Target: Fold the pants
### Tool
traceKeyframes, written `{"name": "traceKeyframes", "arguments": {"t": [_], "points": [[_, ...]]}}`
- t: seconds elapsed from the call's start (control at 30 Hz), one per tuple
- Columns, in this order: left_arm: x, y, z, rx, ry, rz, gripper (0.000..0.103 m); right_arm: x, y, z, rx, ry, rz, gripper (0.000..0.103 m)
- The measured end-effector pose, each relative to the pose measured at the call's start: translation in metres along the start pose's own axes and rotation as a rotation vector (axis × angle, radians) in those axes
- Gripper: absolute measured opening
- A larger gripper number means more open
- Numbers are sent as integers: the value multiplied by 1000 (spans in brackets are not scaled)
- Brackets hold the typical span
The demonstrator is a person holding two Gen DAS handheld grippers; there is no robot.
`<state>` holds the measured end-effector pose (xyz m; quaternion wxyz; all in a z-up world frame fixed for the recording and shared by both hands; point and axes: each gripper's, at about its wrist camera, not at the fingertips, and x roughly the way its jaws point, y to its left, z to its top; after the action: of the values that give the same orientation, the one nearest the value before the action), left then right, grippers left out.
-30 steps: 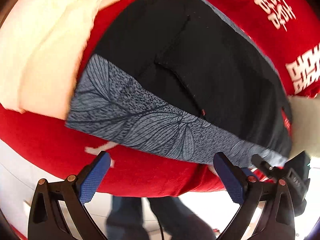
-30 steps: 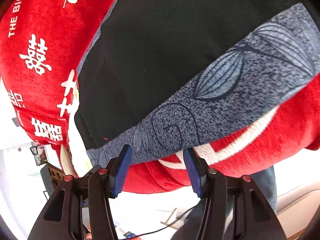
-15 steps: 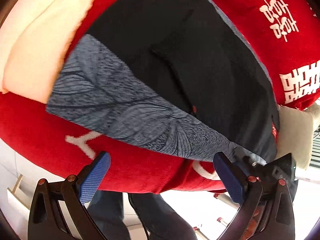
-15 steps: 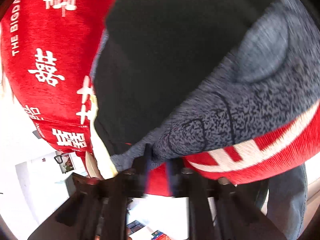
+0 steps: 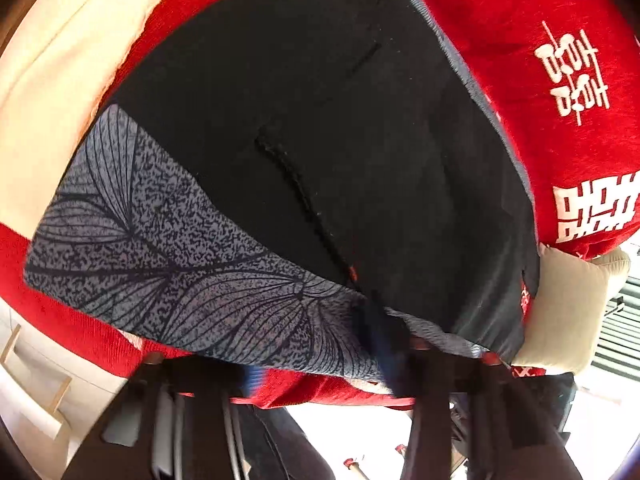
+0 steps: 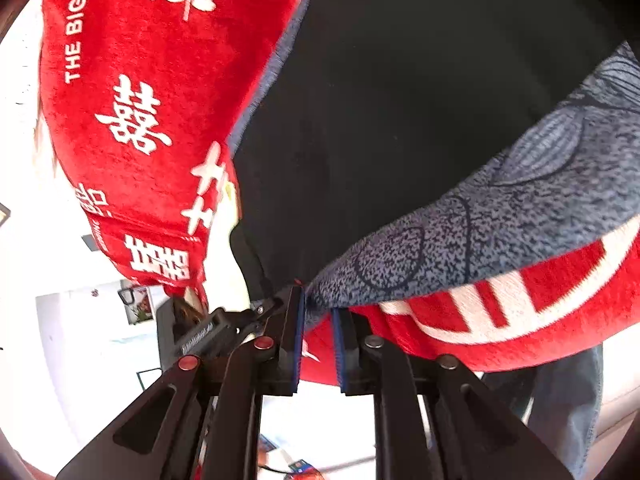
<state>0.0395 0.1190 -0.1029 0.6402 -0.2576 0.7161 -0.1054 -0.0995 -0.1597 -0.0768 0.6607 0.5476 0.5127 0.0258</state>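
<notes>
The pants (image 5: 320, 128) lie spread flat on a red blanket (image 5: 540, 8), filling the middle of both views: black cloth for the most part, with a grey leaf-printed band (image 5: 168, 256) running along the near edge, from the left of the left view down toward its bottom centre. They look soft, thin and light, the sort of cloth that will sag and drape the moment it is lifted, and a stitched seam (image 5: 296, 184) down the middle of the black part suggests a slightly firmer line to fold along. I would say the printed band is the place to take hold, at its corners, since a double edge gives more to pinch than the single layer. In the right view the right gripper (image 6: 318, 320) sits at bottom centre with its fingers drawn nearly together on the corner of the band (image 6: 500, 216); the cloth appears pinched between the blue pads (image 6: 297, 336), though a narrow gap shows lower down. The left gripper (image 5: 320, 364) is smeared with motion at the bottom of its view, right at the band's edge, and I cannot tell whether it is open or gripping. A cream cushion (image 5: 52, 80) lies past the blanket at upper left. The plush blanket may drag on the cloth as it lifts.
</notes>
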Motion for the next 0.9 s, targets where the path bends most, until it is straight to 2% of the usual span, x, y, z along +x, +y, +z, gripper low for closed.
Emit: {"name": "traceKeyframes", "arguments": {"t": [0.03,0.13,0.27,0.4,0.47,0.5,0.53,0.6,0.67,0.77,0.87,0.9], "points": [[-1,-3,1,27,-7,20,29,-1,-7,0,16,6,-9,26],[-6,-9,3,78,-10,30,29,-14,-33,0,80,-36,-30,52],[-13,-19,5,125,1,35,29,-41,-70,2,205,-138,32,52],[-13,-30,10,158,12,47,29,-58,-93,6,300,-240,138,51],[-10,-34,11,178,17,64,29,-63,-101,9,336,-273,168,35],[-11,-33,10,188,18,67,29,-65,-102,11,348,-280,161,8],[-10,-34,10,194,16,69,29,-69,-102,13,349,-278,139,8],[-16,-37,9,214,1,81,29,-77,-83,16,259,-268,36,8],[-27,-41,9,230,-16,76,29,-87,-49,23,103,-245,-55,8],[-49,-57,17,228,-38,34,29,-101,-15,40,2,-214,-65,8],[-66,-83,39,233,-79,17,29,-106,23,79,-100,-161,-63,8],[-70,-92,48,230,-95,11,29,-105,37,101,-135,-135,-61,8]]}}
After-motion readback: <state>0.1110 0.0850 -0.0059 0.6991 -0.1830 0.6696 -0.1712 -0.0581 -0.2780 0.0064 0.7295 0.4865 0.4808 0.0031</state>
